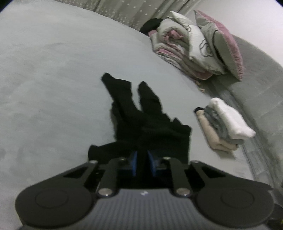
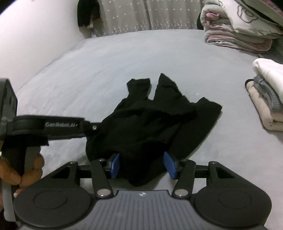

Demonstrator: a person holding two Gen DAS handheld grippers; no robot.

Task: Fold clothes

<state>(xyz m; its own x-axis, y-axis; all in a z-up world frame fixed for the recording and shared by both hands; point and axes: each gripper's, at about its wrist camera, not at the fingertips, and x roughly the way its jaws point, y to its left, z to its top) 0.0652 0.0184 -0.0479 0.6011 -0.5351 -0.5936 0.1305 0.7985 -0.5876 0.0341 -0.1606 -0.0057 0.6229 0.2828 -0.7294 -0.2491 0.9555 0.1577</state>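
Note:
A crumpled black garment lies on the grey bed, its two narrow ends pointing away from me. My left gripper is shut on the garment's near edge, with black fabric pinched between the blue pads. In the right wrist view the same garment spreads in front of my right gripper. Its blue pads stand well apart, with a fold of the fabric lying loosely between them. My left gripper comes in from the left there, biting the garment's left edge, held by a hand.
A stack of folded clothes, white on top, sits to the right of the garment. Rolled bedding and a pink-edged pillow are piled at the far right. A patterned curtain and dark hanging clothes stand behind the bed.

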